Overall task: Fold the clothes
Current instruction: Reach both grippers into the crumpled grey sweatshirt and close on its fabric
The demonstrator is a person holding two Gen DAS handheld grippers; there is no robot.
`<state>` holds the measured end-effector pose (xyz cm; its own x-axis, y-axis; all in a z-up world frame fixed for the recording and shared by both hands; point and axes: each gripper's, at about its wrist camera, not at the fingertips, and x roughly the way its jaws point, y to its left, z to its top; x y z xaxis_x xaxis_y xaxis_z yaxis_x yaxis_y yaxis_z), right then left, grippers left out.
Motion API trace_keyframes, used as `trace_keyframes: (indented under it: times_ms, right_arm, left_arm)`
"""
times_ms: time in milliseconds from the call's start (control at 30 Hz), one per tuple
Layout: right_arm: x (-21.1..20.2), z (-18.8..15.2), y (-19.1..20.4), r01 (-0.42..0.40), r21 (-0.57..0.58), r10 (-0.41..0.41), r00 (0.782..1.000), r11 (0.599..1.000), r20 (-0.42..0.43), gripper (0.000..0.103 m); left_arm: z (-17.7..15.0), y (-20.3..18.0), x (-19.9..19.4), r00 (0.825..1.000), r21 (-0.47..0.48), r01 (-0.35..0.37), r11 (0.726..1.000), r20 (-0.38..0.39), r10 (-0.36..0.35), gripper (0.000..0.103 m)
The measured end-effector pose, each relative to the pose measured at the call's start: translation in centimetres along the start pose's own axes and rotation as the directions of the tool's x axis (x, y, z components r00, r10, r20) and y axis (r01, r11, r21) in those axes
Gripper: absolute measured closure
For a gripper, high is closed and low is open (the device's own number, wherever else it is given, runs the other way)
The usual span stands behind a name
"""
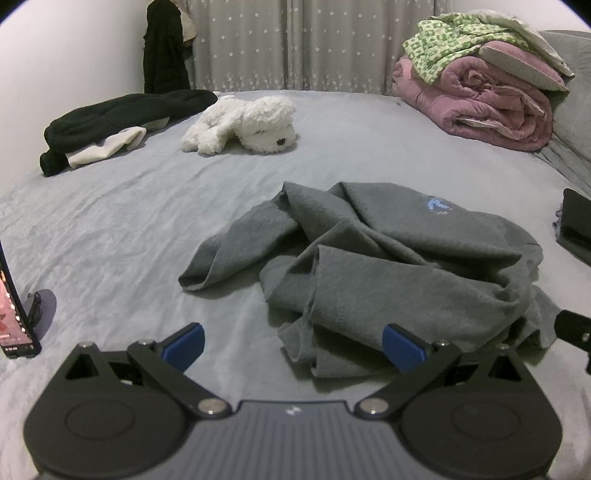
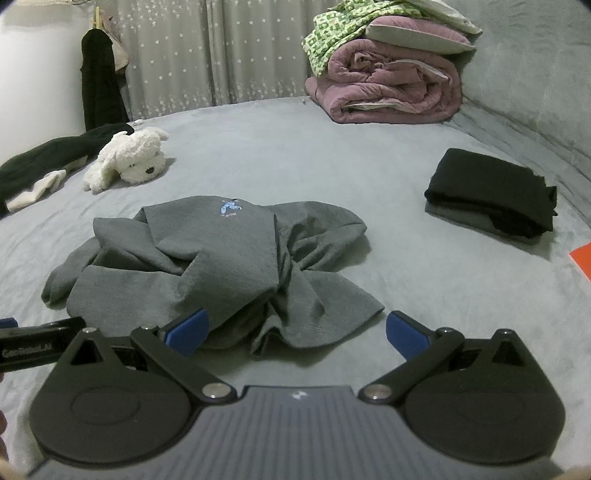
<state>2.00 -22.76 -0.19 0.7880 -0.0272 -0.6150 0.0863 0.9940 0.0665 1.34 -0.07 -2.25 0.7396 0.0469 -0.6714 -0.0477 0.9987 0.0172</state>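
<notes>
Left wrist view shows the left tool (image 1: 293,345) with its blue pads spread wide, grasping nothing, low over the bed (image 1: 110,229); the grey sweatshirt (image 1: 388,266) lies crumpled just ahead of it, its near edge reaching the right pad. Right wrist view shows the right tool (image 2: 297,332) likewise released and empty, its pads on either side of the sweatshirt's near hem; the garment sits in a rumpled heap in the middle of the bed, a small blue logo (image 2: 229,208) facing up on its far side. A folded black garment (image 2: 491,192) rests on the sheet well to the right of the sweatshirt — apart from it; a white plush dog (image 2: 129,160) lies further back to the left, beside a dark garment (image 1: 122,114) with a pale sock (image 1: 107,146) against it. A rolled pink quilt (image 2: 388,88) with a green patterned cloth (image 2: 332,33) on top sits at the far side, near the starred curtain (image 2: 184,55); a black coat (image 2: 98,77) hangs by the wall.
</notes>
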Motion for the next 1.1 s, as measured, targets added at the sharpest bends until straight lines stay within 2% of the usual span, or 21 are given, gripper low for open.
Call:
trace_keyframes:
  times_ms: [367,567,767,900,1100]
  right_arm:
    - [2.6,-0.5,-1.2,-0.074,0.053,0.074,0.997,0.996,0.007,0.0]
    - [5.3,-0.4,-1.5,-0.083,0.084,0.086,0.996,0.993,-0.025,0.0]
    - [7.6,-0.7,-1.7,-0.096,0.083,0.103,0.992,0.992,-0.078,0.0]
    - [8.4,-0.8,-1.5,-0.099,0.042,0.103,0.99,0.994,-0.096,0.0]
    - [9.1,-1.5,-0.1,-0.073,-0.123,0.057,0.99,0.99,-0.125,0.0]
  left_arm:
    - [-0.4,0.2,3.1,1.0,-0.003,-0.007,1.0,-0.023,0.007,0.0]
    - [-0.4,-0.1,5.3,0.999,0.017,-0.018,1.0,-0.041,0.019,0.0]
    - [-0.5,-0.3,6.8,0.999,0.016,0.002,1.0,-0.052,-0.001,0.0]
    - [-0.7,-0.6,7.2,0.999,0.03,0.01,0.999,-0.038,-0.009,0.0]
    - [-0.6,-1.0,7.5,0.999,0.046,0.007,0.999,-0.037,-0.005,0.0]
